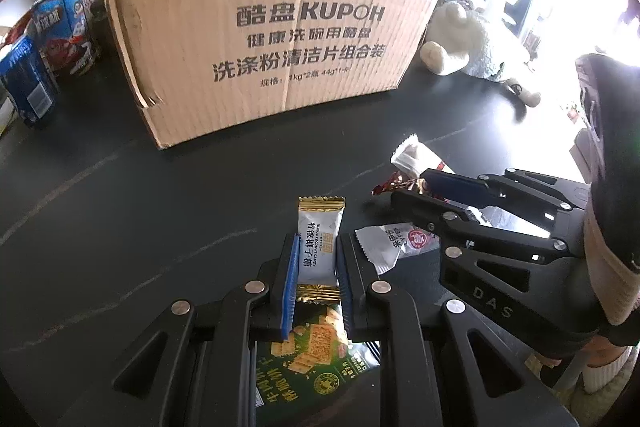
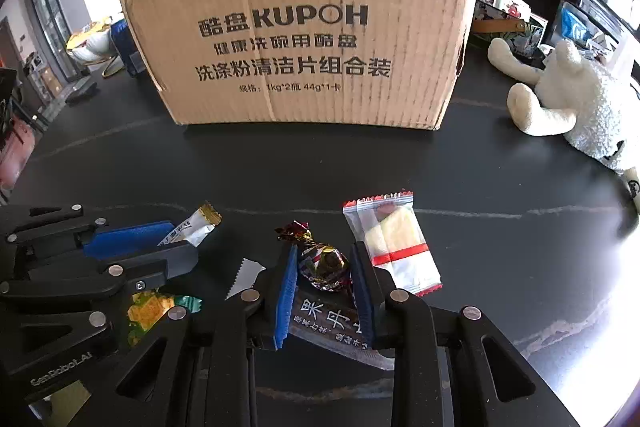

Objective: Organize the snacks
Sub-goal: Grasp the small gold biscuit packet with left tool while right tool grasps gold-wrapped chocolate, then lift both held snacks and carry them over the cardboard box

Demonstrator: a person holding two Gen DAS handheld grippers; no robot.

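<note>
My left gripper (image 1: 318, 259) is shut on a white and gold coconut candy (image 1: 319, 245), held upright between the blue pads; it also shows in the right wrist view (image 2: 192, 227). My right gripper (image 2: 325, 269) has its blue pads closed around a foil-wrapped candy (image 2: 322, 261), dark with red and gold. The right gripper shows in the left wrist view (image 1: 412, 193) at the right. A large KUPOH cardboard box (image 2: 304, 39) stands behind the snacks; it also fills the left wrist view (image 1: 272, 27).
On the black table (image 2: 360, 167) lie a clear wafer pack with red trim (image 2: 394, 247), a dark fruit-leather strip (image 2: 332, 327), a white sachet (image 1: 390, 241) and a green cracker pack (image 1: 316, 359). A white plush toy (image 2: 572, 95) lies right; blue snack boxes (image 1: 48, 39) stand left.
</note>
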